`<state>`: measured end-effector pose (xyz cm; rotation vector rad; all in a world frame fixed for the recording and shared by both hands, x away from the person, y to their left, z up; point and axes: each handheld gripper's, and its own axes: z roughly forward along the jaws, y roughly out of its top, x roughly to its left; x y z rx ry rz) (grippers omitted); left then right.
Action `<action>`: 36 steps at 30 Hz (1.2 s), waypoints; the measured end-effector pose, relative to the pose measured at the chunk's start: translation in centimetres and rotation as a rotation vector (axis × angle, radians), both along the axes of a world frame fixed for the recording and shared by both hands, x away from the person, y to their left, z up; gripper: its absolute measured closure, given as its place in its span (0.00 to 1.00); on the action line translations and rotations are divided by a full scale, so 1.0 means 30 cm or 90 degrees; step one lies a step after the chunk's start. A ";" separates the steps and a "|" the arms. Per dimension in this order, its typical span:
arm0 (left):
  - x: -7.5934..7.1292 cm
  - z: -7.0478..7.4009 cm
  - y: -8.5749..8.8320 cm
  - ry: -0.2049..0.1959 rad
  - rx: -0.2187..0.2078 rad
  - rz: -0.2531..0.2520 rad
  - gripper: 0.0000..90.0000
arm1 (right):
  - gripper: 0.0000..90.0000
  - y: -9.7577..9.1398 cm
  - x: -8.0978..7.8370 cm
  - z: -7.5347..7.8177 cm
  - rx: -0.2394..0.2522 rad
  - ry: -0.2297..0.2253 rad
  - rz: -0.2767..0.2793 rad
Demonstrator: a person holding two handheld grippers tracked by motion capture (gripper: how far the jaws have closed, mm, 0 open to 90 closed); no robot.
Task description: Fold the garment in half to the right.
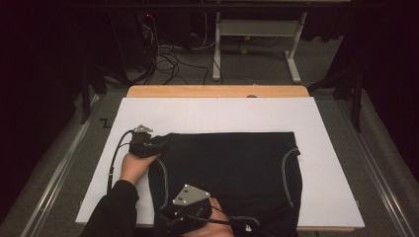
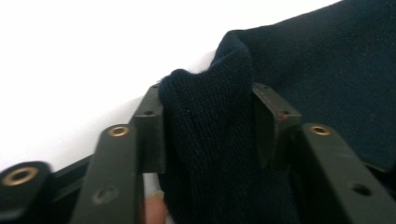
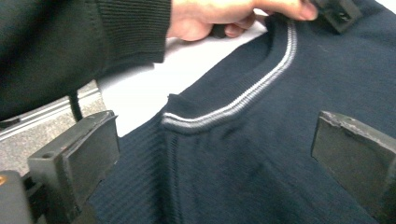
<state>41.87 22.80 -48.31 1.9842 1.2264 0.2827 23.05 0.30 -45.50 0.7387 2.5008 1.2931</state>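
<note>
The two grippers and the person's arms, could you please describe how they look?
Both the left gripper and the right gripper are black with blocky, flat-faced jaws; brass-coloured rivets dot the left one's arms. Each carries a grey three-cornered plate on top and trails a black cable. The left arm wears a black ribbed-cuff sleeve.

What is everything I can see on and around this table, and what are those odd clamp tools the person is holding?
Knitted garment: one, dark navy with pale striped trim, spread flat on the white sheet.
White sheet: one, white, covering most of the table.
Table: one, light wood, its far edge showing beyond the sheet.
Metal frame: one, pale grey, on the floor behind the table.
Cables: several, dark, on the floor at the back.
Left gripper: one, black, at the garment's left corner, jaws pressed on a bunched fold.
Right gripper: one, black, over the garment's near edge, jaws wide apart.
Left hand: one, with a dark sleeve.
</note>
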 end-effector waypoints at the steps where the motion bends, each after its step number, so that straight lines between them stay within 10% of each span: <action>1: 0.001 0.000 0.001 0.002 -0.003 -0.001 0.62 | 0.03 0.011 -0.001 0.000 0.000 0.002 0.004; 19: -0.008 -0.001 -0.006 -0.001 -0.002 -0.017 0.76 | 0.19 0.146 -0.012 -0.064 -0.081 0.061 0.022; 36: -0.009 -0.001 -0.007 -0.002 -0.003 -0.018 0.76 | 0.28 0.168 -0.025 -0.080 -0.117 0.039 -0.006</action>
